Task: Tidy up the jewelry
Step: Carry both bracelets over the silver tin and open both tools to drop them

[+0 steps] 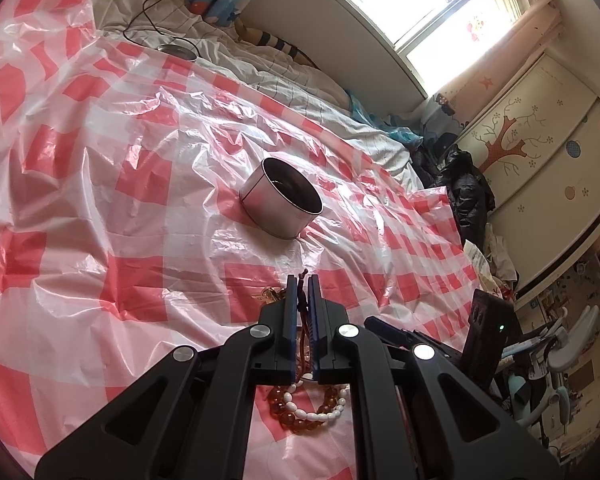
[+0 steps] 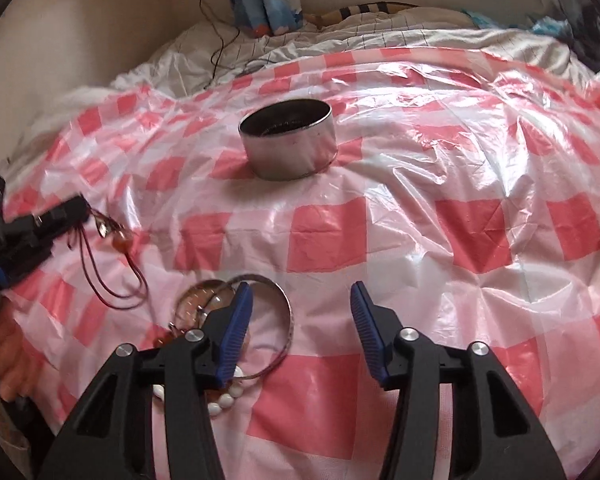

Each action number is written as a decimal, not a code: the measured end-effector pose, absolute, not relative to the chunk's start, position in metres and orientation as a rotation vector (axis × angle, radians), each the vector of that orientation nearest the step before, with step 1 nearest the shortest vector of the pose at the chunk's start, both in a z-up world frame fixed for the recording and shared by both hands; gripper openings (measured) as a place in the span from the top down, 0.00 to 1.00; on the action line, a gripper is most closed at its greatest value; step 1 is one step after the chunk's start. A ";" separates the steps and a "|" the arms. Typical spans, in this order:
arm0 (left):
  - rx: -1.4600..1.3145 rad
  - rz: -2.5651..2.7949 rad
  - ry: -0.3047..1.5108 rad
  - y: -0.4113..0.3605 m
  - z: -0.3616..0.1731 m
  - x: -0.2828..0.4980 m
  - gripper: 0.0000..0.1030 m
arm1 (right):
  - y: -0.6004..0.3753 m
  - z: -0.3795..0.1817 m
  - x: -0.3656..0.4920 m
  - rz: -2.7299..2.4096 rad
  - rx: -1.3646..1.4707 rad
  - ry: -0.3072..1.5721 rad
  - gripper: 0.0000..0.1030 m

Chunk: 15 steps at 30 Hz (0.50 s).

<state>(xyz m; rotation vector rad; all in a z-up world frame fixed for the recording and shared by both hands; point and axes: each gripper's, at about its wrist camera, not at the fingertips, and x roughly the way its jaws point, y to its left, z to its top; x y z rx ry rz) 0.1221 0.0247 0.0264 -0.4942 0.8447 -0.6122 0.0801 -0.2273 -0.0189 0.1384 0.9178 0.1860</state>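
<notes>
A round metal tin (image 1: 280,200) (image 2: 288,140) stands open on the red-and-white checked plastic sheet (image 2: 420,240). My left gripper (image 1: 303,282) is shut on a thin dark red cord necklace (image 1: 300,300). In the right wrist view that left gripper (image 2: 80,210) is blurred at the left edge, and the red cord (image 2: 112,280) and its pendant (image 2: 114,234) hang from it. My right gripper (image 2: 300,292) stands open with nothing between its pads. Its left finger is over a silver bangle (image 2: 290,320). A white bead bracelet (image 2: 224,400) (image 1: 320,414) and an amber bead bracelet (image 1: 292,424) lie beneath the grippers.
Rumpled white bedding (image 1: 260,72) with a black cable (image 1: 152,4) lies beyond the sheet, and a flat metal lid (image 1: 178,51) rests there. A black bag (image 1: 464,188) and clutter are off the bed's right edge. A person's fingers (image 2: 4,356) show at the left.
</notes>
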 end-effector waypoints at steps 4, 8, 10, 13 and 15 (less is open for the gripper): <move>-0.495 -0.618 0.841 0.024 0.027 0.122 0.96 | -0.200 -0.035 0.080 0.173 -0.070 0.951 0.89; -0.497 -0.621 0.836 0.023 0.027 0.121 0.96 | -0.196 -0.034 0.074 0.180 -0.105 0.924 0.96; -0.497 -0.624 0.833 0.023 0.028 0.121 0.96 | -0.206 -0.026 0.074 0.187 -0.035 0.898 0.96; -0.503 -0.641 0.829 0.022 0.029 0.123 0.96 | -0.229 -0.010 0.074 0.220 0.135 0.852 0.96; -0.512 -0.656 0.829 0.019 0.032 0.126 0.96 | -0.242 0.000 0.076 0.223 0.221 0.824 0.96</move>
